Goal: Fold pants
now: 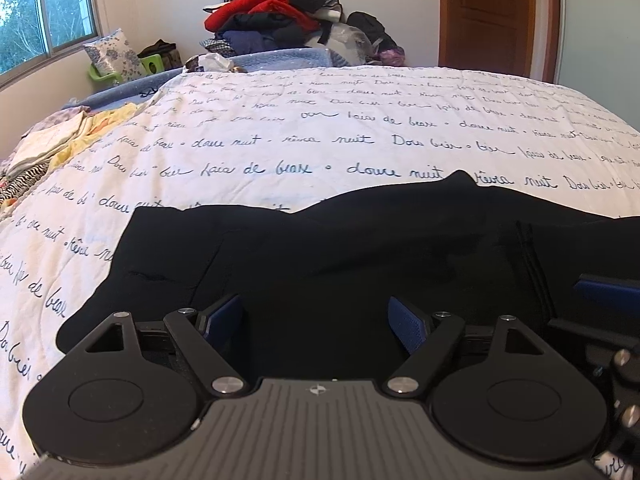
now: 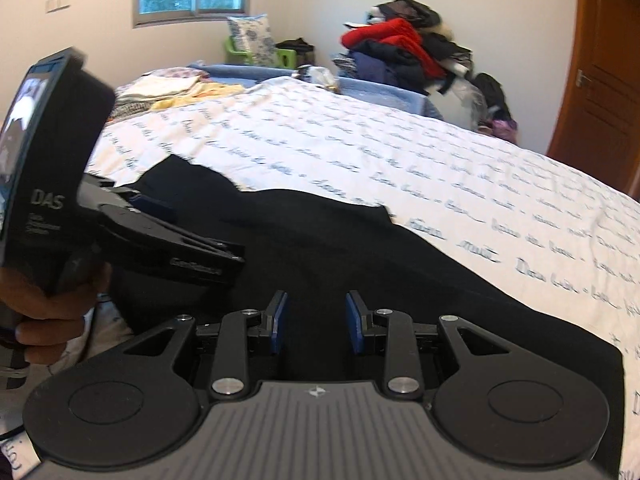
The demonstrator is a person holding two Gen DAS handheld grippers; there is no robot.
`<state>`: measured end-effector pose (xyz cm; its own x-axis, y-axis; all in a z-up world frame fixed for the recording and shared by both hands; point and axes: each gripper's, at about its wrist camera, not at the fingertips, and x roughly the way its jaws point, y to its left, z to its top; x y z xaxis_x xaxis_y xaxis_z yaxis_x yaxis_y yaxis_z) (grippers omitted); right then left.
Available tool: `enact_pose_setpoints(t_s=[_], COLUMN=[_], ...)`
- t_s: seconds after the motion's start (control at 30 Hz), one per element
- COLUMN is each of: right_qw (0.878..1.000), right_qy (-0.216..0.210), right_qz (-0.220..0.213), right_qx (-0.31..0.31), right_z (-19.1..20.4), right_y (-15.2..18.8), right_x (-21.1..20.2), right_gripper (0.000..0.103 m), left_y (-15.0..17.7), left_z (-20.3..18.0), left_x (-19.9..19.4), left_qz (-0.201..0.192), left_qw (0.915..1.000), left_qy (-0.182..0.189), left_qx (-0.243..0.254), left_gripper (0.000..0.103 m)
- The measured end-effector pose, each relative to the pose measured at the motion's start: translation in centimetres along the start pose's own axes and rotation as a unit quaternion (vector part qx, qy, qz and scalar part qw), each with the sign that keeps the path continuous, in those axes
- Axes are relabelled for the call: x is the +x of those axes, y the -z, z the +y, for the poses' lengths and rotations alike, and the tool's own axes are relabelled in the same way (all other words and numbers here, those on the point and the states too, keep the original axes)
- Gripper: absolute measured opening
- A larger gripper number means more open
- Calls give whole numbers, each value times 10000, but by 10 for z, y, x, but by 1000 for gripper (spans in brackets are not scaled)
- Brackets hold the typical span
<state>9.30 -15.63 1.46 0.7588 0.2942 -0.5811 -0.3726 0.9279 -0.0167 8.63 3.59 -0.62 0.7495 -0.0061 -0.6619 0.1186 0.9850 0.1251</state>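
Black pants [image 1: 320,248] lie spread across the near part of a white bedspread with blue script; they also show in the right wrist view [image 2: 360,264]. My left gripper [image 1: 316,326] is open, its blue pads wide apart just above the near edge of the pants, holding nothing. My right gripper [image 2: 318,324] is open with a narrower gap, low over the pants, holding nothing. The left gripper's body [image 2: 120,224] shows in the right wrist view at left, held by a hand. A blue pad of the right gripper [image 1: 608,286] shows at the right edge of the left wrist view.
The bedspread [image 1: 360,132] stretches far ahead. Folded light clothes [image 1: 60,140] lie at the bed's far left. A heap of clothes [image 1: 288,12] stands behind the bed. A wooden door [image 1: 488,12] is at the back right, a window [image 1: 44,12] at left.
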Motion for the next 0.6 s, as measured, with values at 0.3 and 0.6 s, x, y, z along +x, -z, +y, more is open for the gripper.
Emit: enact_pose_setpoints(t_s=[0.3,0.6], right_qw=[9973,9717], right_qy=[-319,-383], right_qz=[-128,-373], right_qx=[-655,-2302], right_z=[41,114], right_y=[-9,-9], right_x=[6,18], right_gripper=[68,68], left_y=[-3,1], left_z=[59,162], left_x=[-11,-31], left_qz=[32,494], left_qw=[9971,9736], left_qy=[-345,-106], left_qx=[-679,-2227], left_gripper=[82,83])
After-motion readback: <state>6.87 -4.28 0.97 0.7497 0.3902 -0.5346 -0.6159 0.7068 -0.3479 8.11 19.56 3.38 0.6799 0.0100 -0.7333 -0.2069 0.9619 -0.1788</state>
